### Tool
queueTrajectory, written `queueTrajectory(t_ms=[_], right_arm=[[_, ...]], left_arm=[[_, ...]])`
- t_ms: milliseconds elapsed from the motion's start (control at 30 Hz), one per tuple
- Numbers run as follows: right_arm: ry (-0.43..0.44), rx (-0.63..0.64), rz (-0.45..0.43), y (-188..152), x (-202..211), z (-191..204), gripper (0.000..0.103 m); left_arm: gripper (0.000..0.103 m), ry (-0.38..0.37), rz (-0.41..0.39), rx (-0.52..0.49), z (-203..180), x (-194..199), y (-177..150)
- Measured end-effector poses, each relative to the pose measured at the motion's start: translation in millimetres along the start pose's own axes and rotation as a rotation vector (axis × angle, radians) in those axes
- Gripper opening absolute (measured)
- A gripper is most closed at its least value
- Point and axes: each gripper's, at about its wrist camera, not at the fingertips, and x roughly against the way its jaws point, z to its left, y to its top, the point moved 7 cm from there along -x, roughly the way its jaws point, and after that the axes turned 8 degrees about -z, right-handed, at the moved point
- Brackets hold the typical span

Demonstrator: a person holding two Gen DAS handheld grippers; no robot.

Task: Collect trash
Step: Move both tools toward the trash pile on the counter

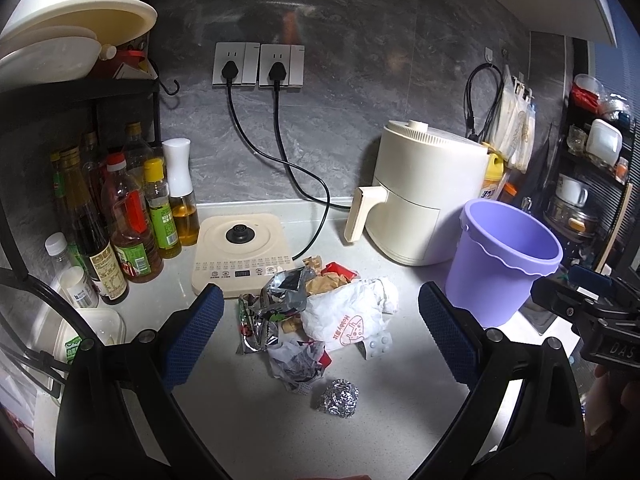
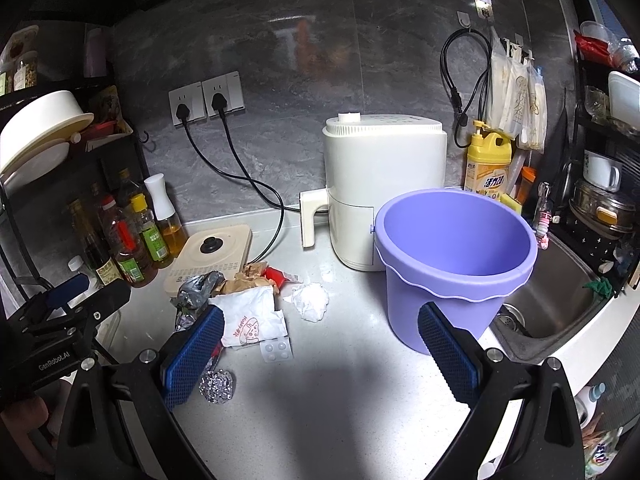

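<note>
A pile of trash lies on the grey counter: a white paper bag (image 1: 344, 316) with red print, silver foil wrappers (image 1: 280, 292), brown paper (image 1: 326, 280), a crumpled wrapper (image 1: 298, 364), a blister pack (image 1: 376, 346) and a foil ball (image 1: 340, 398). A purple bucket (image 1: 504, 256) stands to the right, upright and empty. My left gripper (image 1: 320, 336) is open and empty above the pile. My right gripper (image 2: 320, 352) is open and empty, between the bag (image 2: 252, 320) and the bucket (image 2: 452, 264). A crumpled tissue (image 2: 310, 300) and the foil ball (image 2: 216, 386) show there too.
A cream air fryer (image 1: 424, 196) stands behind the bucket. A cream induction cooker (image 1: 236, 252) and several oil bottles (image 1: 132, 220) stand at the left. Two black cords (image 1: 280, 160) run from the wall sockets. A steel sink (image 2: 552, 296) lies to the right, and a yellow detergent bottle (image 2: 488, 164).
</note>
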Motion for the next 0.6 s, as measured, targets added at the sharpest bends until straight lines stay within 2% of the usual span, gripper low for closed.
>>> queueTrajectory(t_ms=[600], right_arm=[[-0.018,0.002,-0.011,1.2,9.5,0.7,0.095]], left_arm=[[0.097,-0.017,-0.002,0.006,1.0,6.7,-0.3]])
